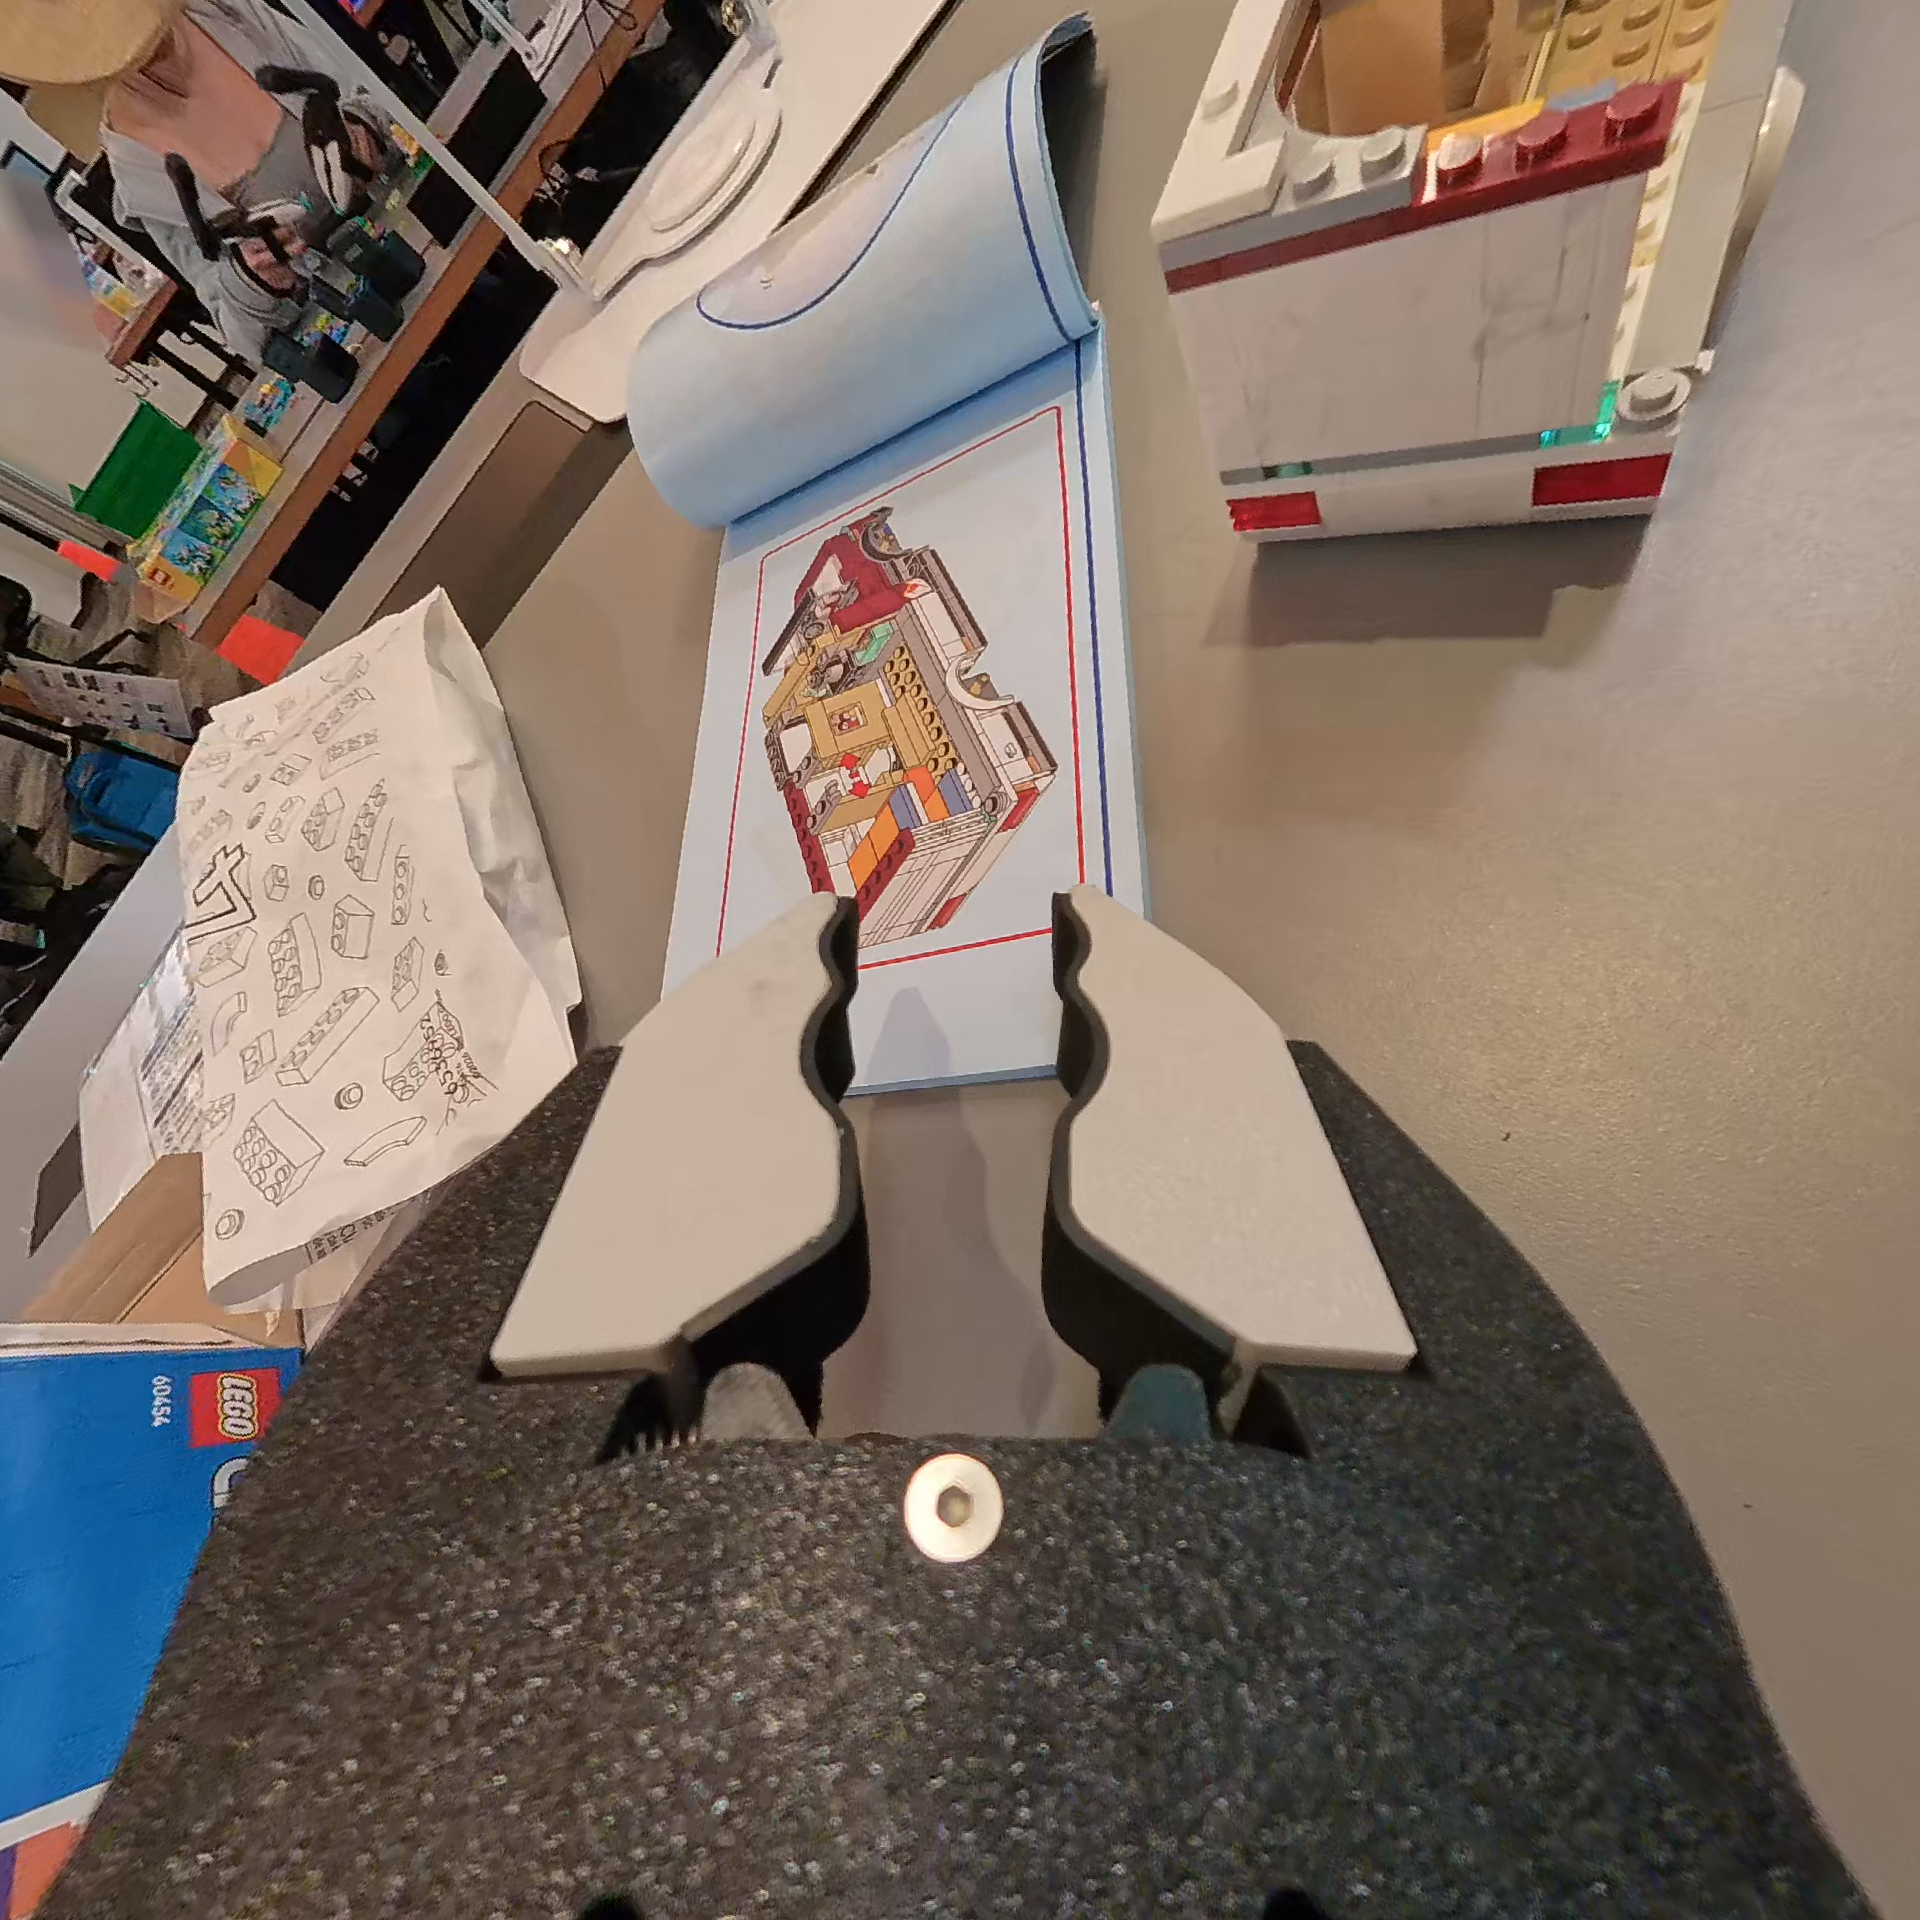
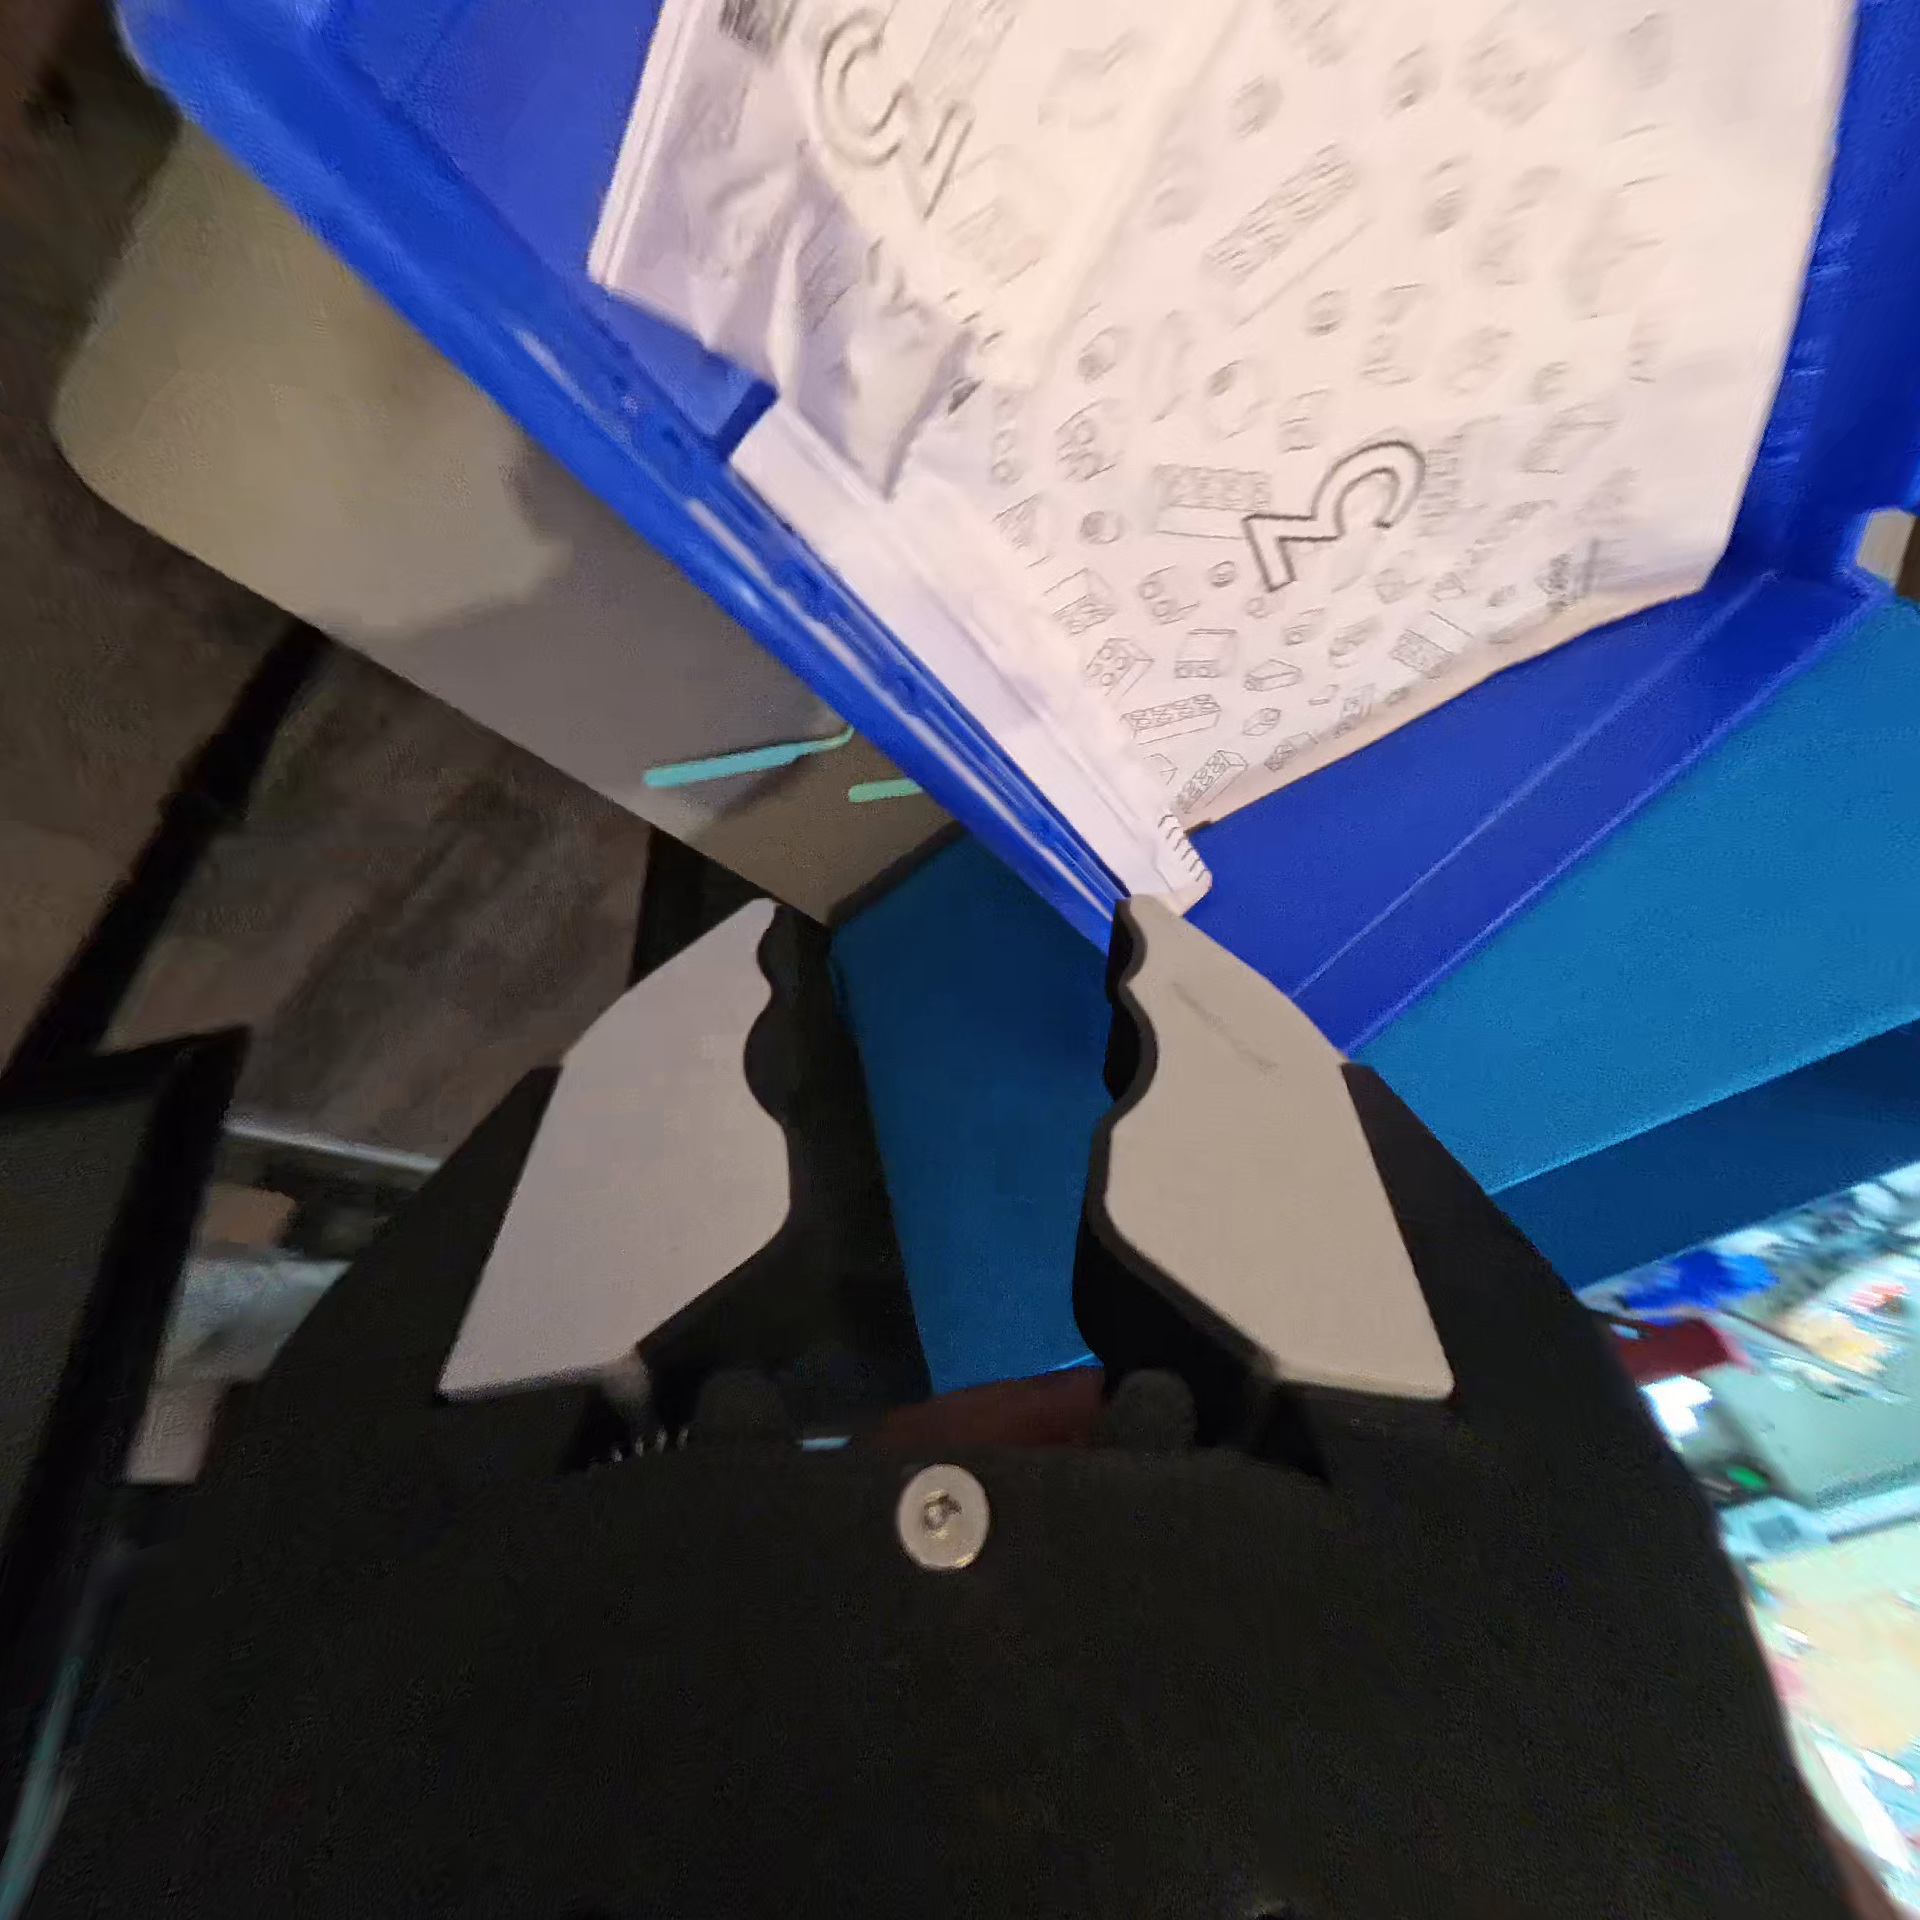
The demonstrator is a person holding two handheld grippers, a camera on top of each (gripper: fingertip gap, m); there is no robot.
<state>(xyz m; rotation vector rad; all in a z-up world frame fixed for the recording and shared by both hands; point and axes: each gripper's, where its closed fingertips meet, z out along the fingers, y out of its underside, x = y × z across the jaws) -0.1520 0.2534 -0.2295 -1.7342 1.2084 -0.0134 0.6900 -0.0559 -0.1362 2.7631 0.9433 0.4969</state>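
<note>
I have the grey surface (image 1: 1558, 935) carrying the half-built white-and-red brick model (image 1: 1434, 301) and open instruction booklet (image 1: 914, 727), my empty left claw (image 1: 956, 914) gaping above the booklet's near edge, while my right claw (image 2: 945, 935) hangs open, unclamped, at the blue bin (image 2: 1558, 831) holding printed paper bags (image 2: 1299, 416).

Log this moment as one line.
left gripper: open, above open booklet | right gripper: open, at blue box holding paper bags
</note>
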